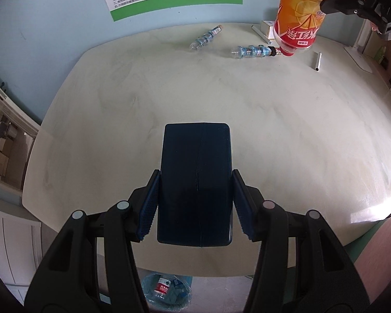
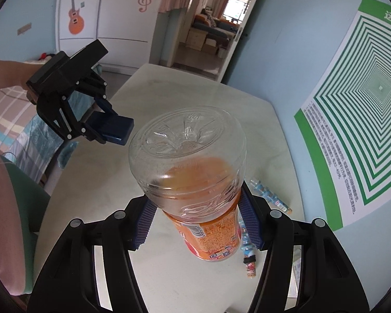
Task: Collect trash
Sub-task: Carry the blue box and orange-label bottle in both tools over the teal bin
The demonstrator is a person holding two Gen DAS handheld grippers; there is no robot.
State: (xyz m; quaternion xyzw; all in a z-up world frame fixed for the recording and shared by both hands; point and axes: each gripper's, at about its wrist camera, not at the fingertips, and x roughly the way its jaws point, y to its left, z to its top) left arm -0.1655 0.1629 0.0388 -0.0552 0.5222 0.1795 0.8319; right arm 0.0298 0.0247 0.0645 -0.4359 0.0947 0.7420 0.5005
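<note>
Pale counter (image 1: 169, 99) has two crushed clear bottles (image 1: 206, 38) (image 1: 252, 51), two white tubes (image 1: 317, 61) and a small box (image 1: 267, 28) along the back.

Two small bottles (image 1: 206, 38) (image 1: 252, 51) lying on the table (image 1: 169, 83), near its wall edge; bin (image 1: 166, 290) on the floor beside the table

One orange-labelled bottle (image 1: 297, 26), one dark blue box (image 1: 195, 185), two crushed clear bottles, one (image 1: 206, 39) and another (image 1: 252, 51), two white tubes (image 1: 317, 61) (image 1: 260, 34), and one small carton (image 1: 267, 28) on the desk (image 1: 169, 91).
</note>
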